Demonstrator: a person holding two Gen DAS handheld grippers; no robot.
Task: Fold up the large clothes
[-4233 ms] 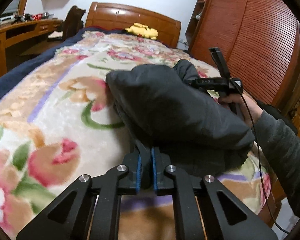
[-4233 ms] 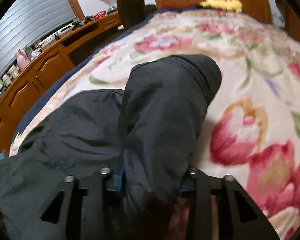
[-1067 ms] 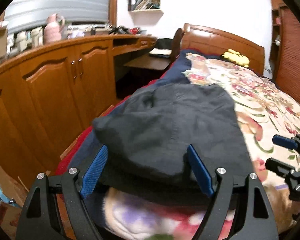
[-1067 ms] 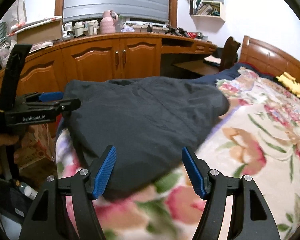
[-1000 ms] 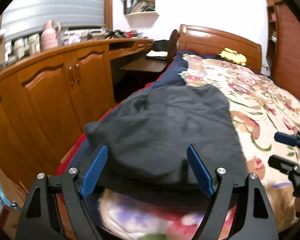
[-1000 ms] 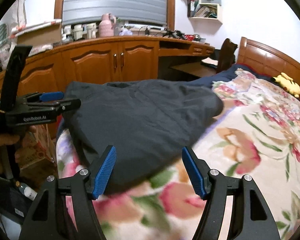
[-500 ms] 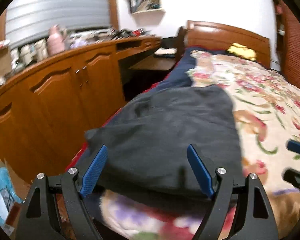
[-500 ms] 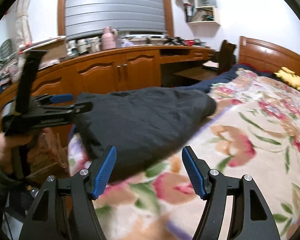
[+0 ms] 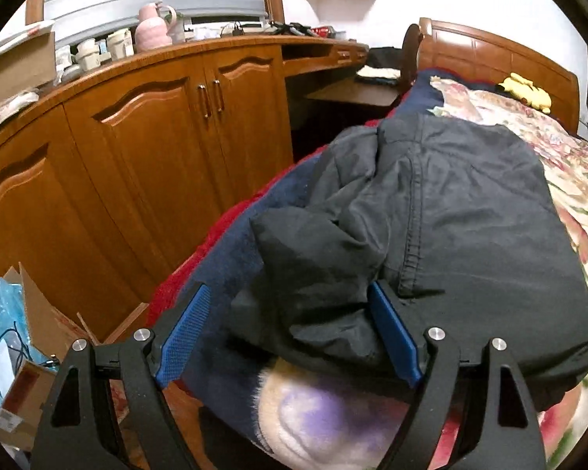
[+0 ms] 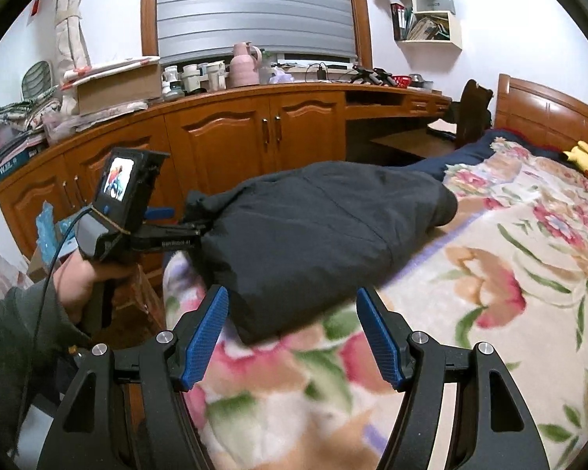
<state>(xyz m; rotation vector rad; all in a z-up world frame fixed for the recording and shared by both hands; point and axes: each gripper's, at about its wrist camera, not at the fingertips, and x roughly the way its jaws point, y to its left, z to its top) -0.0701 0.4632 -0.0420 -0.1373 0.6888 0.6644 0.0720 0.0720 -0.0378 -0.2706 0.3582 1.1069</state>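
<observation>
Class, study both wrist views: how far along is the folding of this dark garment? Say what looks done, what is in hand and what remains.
Done: the dark garment lies gathered into a compact bundle near the corner of the floral blanket. In hand: the left claw is open astride a bunched flap at the bundle's near end; the right claw is open and empty just short of it. Left: that loose flap probably needs tucking or flattening.

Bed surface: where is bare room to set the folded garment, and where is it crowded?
Free: the floral blanket between the dark garment and the headboard, short of the yellow plush toy. Crowded: the garment's near corner, where the left gripper straddles a bunched fold.
</observation>
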